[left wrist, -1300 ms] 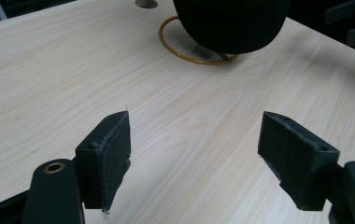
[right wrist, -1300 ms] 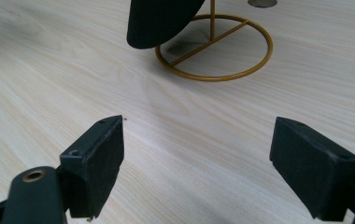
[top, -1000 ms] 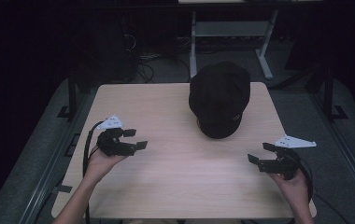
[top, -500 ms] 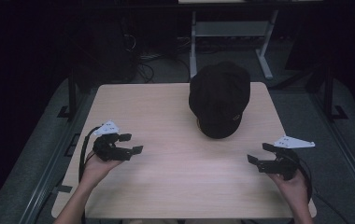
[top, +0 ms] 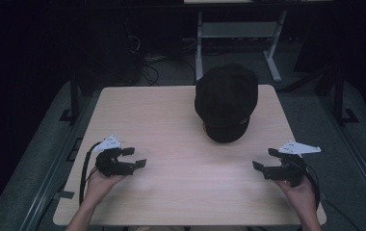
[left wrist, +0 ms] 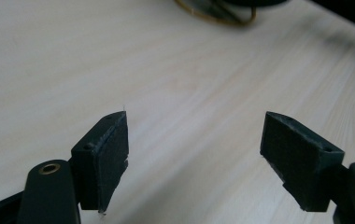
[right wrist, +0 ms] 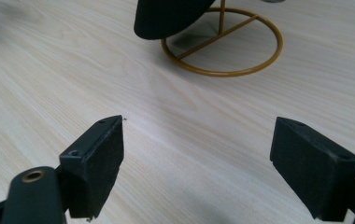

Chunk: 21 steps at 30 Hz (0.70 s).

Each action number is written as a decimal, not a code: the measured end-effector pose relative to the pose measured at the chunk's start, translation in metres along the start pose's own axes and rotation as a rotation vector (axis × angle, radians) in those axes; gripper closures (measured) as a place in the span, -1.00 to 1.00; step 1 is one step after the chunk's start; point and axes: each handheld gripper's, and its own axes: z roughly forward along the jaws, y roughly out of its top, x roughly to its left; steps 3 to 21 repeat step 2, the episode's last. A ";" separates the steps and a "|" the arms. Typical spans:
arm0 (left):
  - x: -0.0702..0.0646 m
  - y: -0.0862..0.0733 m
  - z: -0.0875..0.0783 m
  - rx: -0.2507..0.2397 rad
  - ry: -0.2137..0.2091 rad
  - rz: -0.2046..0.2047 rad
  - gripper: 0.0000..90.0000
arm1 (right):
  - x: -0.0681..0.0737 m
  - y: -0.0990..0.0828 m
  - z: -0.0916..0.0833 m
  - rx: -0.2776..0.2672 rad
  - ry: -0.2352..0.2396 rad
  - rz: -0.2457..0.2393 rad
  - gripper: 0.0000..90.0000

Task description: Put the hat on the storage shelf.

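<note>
A black cap (top: pixel 226 101) rests on a gold wire stand (right wrist: pixel 222 44) at the far middle-right of the wooden table (top: pixel 171 125); the cap's brim (right wrist: pixel 168 17) shows in the right gripper view. My left gripper (top: pixel 134 157) is held low over the table's near left, open, with bare wood between its jaws (left wrist: pixel 194 154). My right gripper (top: pixel 264 160) hovers at the near right, also open and holding nothing (right wrist: pixel 196 163). Both point inward toward the table's middle, well short of the cap.
The table stands on grey floor with dark surroundings. A white desk frame (top: pixel 234 33) and cables (top: pixel 142 53) lie beyond the far edge. Bare wood stretches between the two grippers.
My left gripper has drawn back toward the near left edge of the table. The right gripper has stayed nearly still. The cap has not moved.
</note>
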 end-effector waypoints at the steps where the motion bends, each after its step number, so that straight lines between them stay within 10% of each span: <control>1: 0.000 -0.003 0.001 0.015 -0.001 0.002 -0.48 | 0.000 0.000 0.000 -0.007 0.002 -0.001 -0.62; 21: 0.000 -0.004 0.001 0.018 0.002 0.011 -0.49 | 0.000 0.000 0.000 -0.010 0.004 -0.006 -0.62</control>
